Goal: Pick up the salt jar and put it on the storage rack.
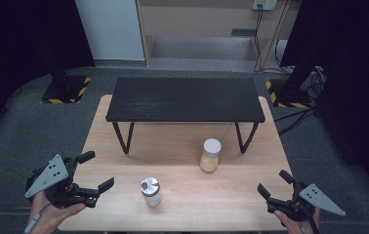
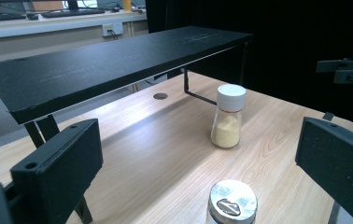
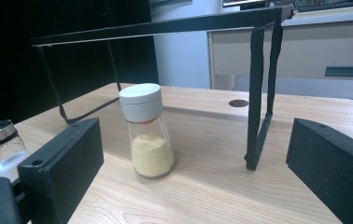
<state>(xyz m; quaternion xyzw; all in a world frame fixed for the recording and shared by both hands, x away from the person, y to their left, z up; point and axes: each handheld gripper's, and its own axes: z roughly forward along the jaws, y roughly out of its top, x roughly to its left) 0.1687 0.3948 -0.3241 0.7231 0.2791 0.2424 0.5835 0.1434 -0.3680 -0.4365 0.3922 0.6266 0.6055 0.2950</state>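
Left gripper (image 1: 96, 171): I hold it wide open, empty, at table's 8 o'clock. Right gripper (image 1: 275, 184): same, at 4 o'clock. Steel-cap shaker (image 1: 150, 191): upright, 6 o'clock, nearest my left jaws. White-cap jar (image 1: 211, 155): upright at centre, near shelf (image 1: 185, 99) leg. Risk: both tall and narrow; an off-centre jaw likely tips one.

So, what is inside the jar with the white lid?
The jar holds yellow powder, filling roughly its lower half. The white lid covers the top, so the opening cannot be seen.
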